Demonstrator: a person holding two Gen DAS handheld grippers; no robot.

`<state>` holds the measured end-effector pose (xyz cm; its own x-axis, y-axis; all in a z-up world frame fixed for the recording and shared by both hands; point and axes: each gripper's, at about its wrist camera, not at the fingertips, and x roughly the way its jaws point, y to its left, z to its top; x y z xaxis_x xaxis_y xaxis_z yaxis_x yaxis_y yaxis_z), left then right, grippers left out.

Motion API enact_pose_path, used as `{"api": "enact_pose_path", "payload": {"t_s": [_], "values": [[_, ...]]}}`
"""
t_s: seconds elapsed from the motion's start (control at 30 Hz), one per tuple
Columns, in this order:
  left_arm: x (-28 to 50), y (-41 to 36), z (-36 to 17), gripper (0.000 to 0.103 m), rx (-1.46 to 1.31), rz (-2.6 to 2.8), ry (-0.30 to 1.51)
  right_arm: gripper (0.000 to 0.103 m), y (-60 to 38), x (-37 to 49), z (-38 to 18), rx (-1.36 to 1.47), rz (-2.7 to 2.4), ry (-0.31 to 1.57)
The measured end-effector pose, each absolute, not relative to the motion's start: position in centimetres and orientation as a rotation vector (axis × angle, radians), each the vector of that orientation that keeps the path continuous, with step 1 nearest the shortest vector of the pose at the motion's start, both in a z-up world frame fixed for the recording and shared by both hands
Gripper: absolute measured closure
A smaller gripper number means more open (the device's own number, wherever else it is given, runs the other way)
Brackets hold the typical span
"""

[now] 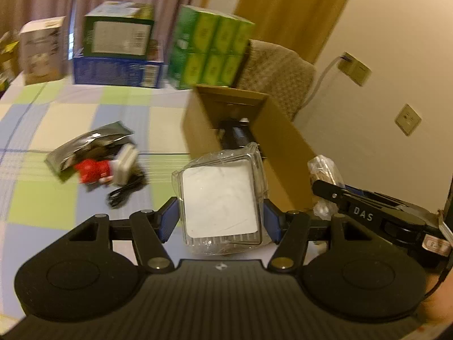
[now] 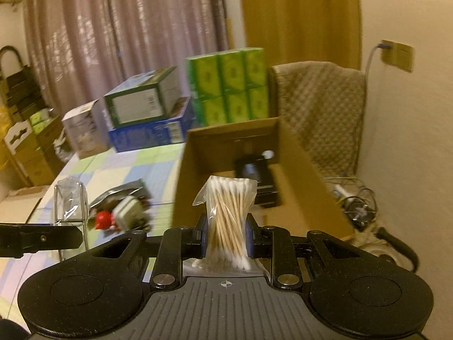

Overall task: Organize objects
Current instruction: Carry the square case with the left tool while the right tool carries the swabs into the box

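Note:
My left gripper is shut on a clear plastic case with a white square inside, held above the table near the open cardboard box. In the right wrist view, my right gripper is shut on a bag of cotton swabs, held upright in front of the cardboard box. A black item lies inside the box. On the checked tablecloth lie a silver foil pouch, a red toy, a white charger and a black cable.
Stacked boxes stand at the table's back: a white one, a green one on a blue one, and a green pack. A chair with a patterned cover stands behind the box. Cables and a fan lie on the floor.

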<state>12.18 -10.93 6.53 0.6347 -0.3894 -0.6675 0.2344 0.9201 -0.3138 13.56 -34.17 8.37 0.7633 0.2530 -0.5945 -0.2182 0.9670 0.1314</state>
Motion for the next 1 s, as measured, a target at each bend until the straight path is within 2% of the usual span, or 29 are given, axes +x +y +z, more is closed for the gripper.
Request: {"api": "enact_pose_path", "payload": {"t_s": [0.33,0.73,0.8,1.0], "values": [[15.2,-17.7,6.4,0.046,-0.15,-0.453,0.83,0.081,-39.0,15.7,8.6,0.081,0.214,0.671],[18.9,-21.7,4.7,0.044,-0.078,-0.48,0.856,0.081,-41.6,18.3,6.8,0.105,0.183,0.705],[19.4,-21.8,4.4,0.027,-0.071,-0.47,0.856,0.081,-42.0,18.5,6.6,0.11,0.175,0.707],[19.5,-20.0,4.5,0.026,-0.09,-0.433,0.839,0.081,-42.3,18.6,6.3,0.127,0.176,0.71]]}}
